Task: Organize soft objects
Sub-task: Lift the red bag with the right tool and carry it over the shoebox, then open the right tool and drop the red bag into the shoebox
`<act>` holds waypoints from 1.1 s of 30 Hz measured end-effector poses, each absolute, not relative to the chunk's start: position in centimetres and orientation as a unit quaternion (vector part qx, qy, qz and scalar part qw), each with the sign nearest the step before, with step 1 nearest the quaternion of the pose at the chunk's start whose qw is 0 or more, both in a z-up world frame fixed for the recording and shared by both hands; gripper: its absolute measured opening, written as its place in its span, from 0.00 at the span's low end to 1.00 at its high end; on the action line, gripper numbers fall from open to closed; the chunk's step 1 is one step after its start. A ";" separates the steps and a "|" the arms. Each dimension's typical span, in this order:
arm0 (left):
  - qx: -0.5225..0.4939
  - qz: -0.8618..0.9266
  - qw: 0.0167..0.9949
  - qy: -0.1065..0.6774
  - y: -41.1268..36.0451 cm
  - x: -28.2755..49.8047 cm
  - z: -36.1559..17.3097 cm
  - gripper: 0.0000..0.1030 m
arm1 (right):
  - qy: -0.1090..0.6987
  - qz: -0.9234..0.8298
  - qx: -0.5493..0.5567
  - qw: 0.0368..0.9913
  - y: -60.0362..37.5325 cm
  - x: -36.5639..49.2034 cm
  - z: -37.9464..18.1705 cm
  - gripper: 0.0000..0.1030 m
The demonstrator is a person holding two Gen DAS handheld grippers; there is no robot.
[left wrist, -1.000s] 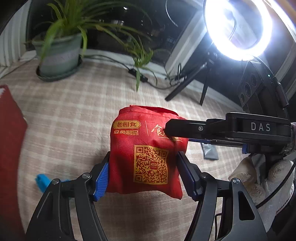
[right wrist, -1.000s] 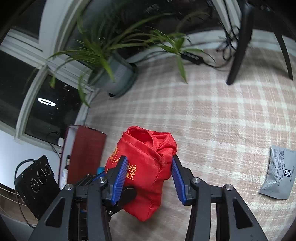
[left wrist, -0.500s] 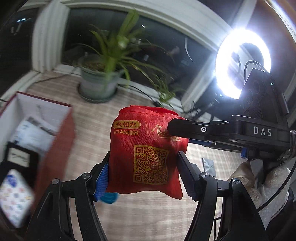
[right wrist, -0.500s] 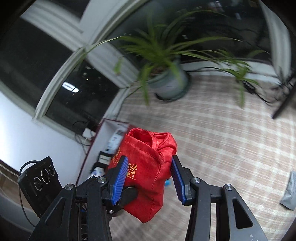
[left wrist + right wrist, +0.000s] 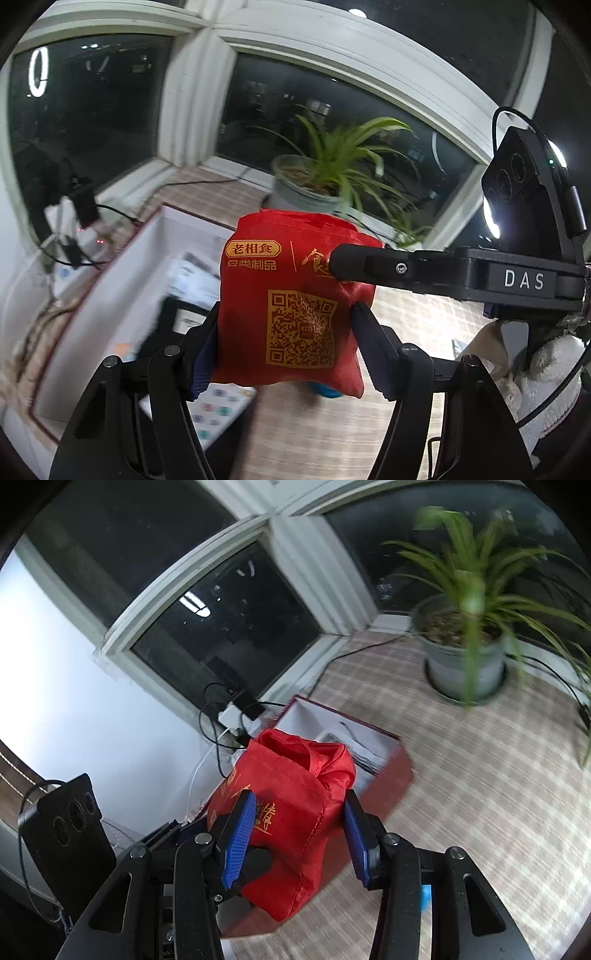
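Note:
A red cloth bag (image 5: 295, 314) with gold print and a QR code hangs in the air between both grippers. My left gripper (image 5: 284, 350) is shut on its lower sides. My right gripper (image 5: 301, 834) is shut on its other end (image 5: 291, 812); its finger shows from the right in the left wrist view. Below and behind the bag stands an open dark red box (image 5: 391, 775) with a white inside (image 5: 147, 266), holding several flat packets (image 5: 192, 273).
A potted spider plant (image 5: 465, 664) stands on the checked cloth (image 5: 498, 794) by the window. Cables and a power strip (image 5: 236, 716) lie behind the box. A small blue item (image 5: 325, 391) lies on the cloth under the bag. A ring light glows at the right (image 5: 491, 218).
Both grippers have lifted the red bag off the cloth and carried it left, toward the open red box, which has come into view below it.

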State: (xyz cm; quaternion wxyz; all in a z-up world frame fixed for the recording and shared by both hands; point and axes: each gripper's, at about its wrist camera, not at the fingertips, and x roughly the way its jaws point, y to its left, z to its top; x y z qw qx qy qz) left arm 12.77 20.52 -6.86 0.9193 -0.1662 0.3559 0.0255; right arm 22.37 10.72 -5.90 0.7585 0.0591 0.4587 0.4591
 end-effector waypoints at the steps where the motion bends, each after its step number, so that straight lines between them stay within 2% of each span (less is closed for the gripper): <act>1: -0.166 0.031 0.919 0.356 21.1 12.7 -6.8 0.65 | 0.458 0.462 0.054 0.758 11.5 22.3 -5.9 0.42; 21: -0.158 0.075 0.906 0.385 25.6 14.7 -9.3 0.65 | 0.455 0.456 -0.010 0.765 17.8 23.7 -8.0 0.42; 22: -0.155 0.083 0.906 0.386 25.7 14.8 -9.4 0.64 | 0.455 0.455 -0.012 0.765 17.8 23.8 -8.1 0.42; 25: -0.155 0.101 0.901 0.392 26.2 15.1 -9.8 0.49 | 0.452 0.453 -0.016 0.768 17.8 23.9 -8.3 0.42; 31: -0.164 0.111 0.898 0.392 27.1 14.9 -10.1 0.49 | 0.440 0.440 -0.046 0.782 17.8 23.7 -8.4 0.45; 33: -0.165 0.112 0.898 0.393 27.1 14.7 -10.0 0.52 | 0.435 0.434 -0.053 0.787 17.7 23.6 -8.3 0.51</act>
